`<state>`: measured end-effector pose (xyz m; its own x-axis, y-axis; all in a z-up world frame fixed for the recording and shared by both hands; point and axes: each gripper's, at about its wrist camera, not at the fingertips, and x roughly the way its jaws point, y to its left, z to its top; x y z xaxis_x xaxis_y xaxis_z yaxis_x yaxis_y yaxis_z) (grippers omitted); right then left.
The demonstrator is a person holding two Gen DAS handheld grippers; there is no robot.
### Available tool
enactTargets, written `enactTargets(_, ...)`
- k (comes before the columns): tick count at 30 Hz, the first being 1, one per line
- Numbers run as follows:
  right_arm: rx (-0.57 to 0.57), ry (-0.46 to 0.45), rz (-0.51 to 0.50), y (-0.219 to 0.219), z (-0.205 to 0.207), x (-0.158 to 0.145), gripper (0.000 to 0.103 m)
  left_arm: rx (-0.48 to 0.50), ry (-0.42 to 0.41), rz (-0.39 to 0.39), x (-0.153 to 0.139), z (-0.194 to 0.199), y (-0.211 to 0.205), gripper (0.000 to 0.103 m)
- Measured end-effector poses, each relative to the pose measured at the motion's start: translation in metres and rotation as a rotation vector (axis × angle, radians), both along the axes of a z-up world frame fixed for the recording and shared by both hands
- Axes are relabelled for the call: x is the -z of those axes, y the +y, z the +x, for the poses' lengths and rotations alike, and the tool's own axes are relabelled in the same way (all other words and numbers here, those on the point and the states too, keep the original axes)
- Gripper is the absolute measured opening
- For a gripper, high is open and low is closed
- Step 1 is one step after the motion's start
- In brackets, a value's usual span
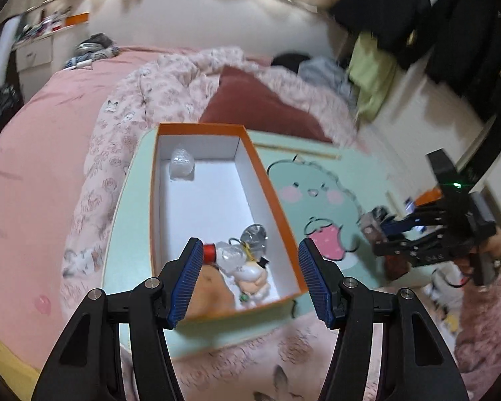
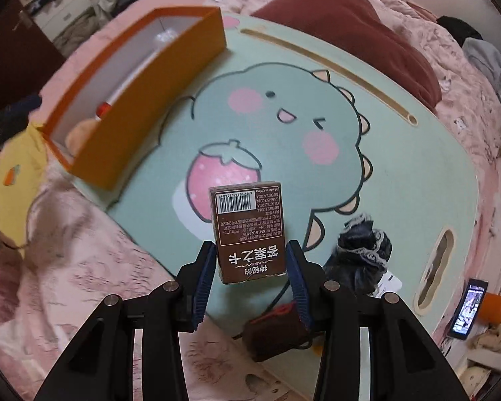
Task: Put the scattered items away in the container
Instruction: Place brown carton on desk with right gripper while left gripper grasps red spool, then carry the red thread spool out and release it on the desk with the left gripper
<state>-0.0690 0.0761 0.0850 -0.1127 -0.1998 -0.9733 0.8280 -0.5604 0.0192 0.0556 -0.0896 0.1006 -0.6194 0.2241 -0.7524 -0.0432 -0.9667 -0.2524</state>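
An orange box [image 1: 285, 220] with a white inside stands on the left of a mint lap table [image 2: 417, 173] that bears a dinosaur print. In it lie a clear plastic wad [image 1: 182, 165], a red-capped item [image 1: 210, 253], a silver piece [image 1: 254, 235], a small figurine [image 1: 254, 275] and a brown plush [image 1: 210, 287]. My left gripper [image 1: 250, 280] hovers open above the box's near end, holding nothing. My right gripper [image 2: 250, 260] is shut on a small brown carton [image 2: 248, 224] with a barcode, lifted over the table's near side. A black lacy cloth [image 2: 360, 250] and a dark red pouch [image 2: 277, 330] lie near it.
The table rests on a bed with a pink floral quilt [image 1: 170, 90] and a dark red pillow [image 2: 350, 16]. A lit phone [image 2: 467, 310] lies beyond the table's right end. A person's hand in a fluffy pink sleeve [image 1: 484, 317] holds the right gripper [image 1: 377, 234].
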Motion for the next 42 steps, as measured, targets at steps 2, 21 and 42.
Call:
enactTargets(2, 0.007, 0.038, -0.006, 0.001, 0.003, 0.0, 0.043, 0.023, -0.07, -0.061, 0.006, -0.023, 0.007, 0.06)
enactTargets(21, -0.025, 0.058, -0.245, 0.027, 0.036, -0.027, 0.052, -0.053, -0.537, -0.241, 0.07, -0.088, 0.006, 0.025)
enactTargets(42, -0.035, 0.037, -0.294, 0.033, 0.04, -0.028, 0.052, -0.114, -0.392, -0.219, 0.049, -0.072, -0.004, 0.023)
